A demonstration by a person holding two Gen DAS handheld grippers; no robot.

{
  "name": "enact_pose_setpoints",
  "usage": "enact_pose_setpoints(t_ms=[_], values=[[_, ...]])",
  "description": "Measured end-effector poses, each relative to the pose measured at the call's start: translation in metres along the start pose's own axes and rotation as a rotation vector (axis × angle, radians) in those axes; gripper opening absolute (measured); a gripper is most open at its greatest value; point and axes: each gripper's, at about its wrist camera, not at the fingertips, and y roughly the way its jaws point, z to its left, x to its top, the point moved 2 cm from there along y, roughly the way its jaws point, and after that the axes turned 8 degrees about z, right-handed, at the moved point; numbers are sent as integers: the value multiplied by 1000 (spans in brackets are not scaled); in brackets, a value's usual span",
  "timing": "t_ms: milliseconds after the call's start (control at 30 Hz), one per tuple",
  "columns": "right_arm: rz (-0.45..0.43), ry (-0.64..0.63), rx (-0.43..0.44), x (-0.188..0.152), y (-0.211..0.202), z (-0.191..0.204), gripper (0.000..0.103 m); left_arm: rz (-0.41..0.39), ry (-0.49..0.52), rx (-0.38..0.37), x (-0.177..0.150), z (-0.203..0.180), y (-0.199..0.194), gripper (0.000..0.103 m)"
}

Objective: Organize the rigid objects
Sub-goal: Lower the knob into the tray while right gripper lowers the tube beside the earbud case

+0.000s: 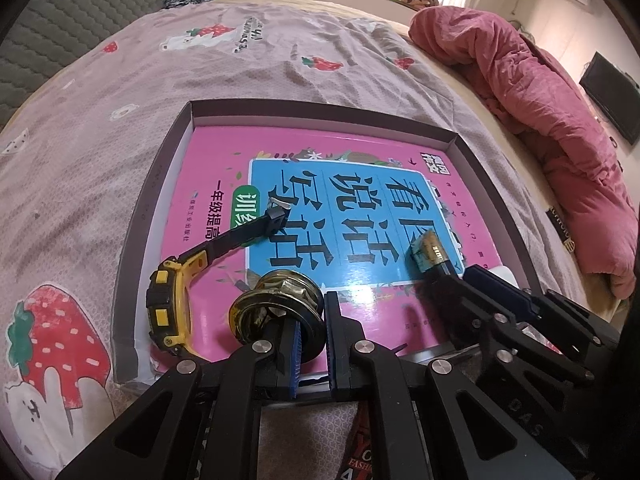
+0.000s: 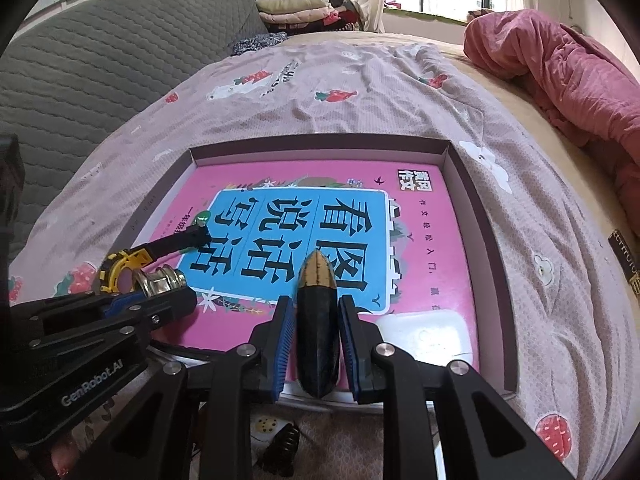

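Note:
A shallow box (image 1: 160, 184) on the bed holds a pink book (image 1: 224, 152). On the book lie a yellow-black watch (image 1: 170, 304), a brass round fitting (image 1: 280, 304) and a black-and-gold battery (image 1: 430, 254). My left gripper (image 1: 312, 340) stands around the brass fitting with a small gap at the right pad. My right gripper (image 2: 316, 336) has its pads on both sides of the battery (image 2: 316, 320), which lies on the book (image 2: 420, 240). The watch (image 2: 124, 268) and fitting (image 2: 160, 280) show at left, the box (image 2: 488, 240) at right.
A white flat object (image 2: 428, 336) lies in the box's near right corner. A pink quilt (image 1: 540, 120) is heaped at the right. A grey padded headboard (image 2: 100, 60) stands at the left. A black clip (image 2: 284, 444) lies on the sheet near the box.

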Motion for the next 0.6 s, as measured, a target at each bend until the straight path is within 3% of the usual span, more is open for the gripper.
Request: enact_pose_setpoints(t_ms=[600], values=[[-16, 13, -4, -6, -13, -7, 23, 6, 15, 11, -2, -5, -1, 12]])
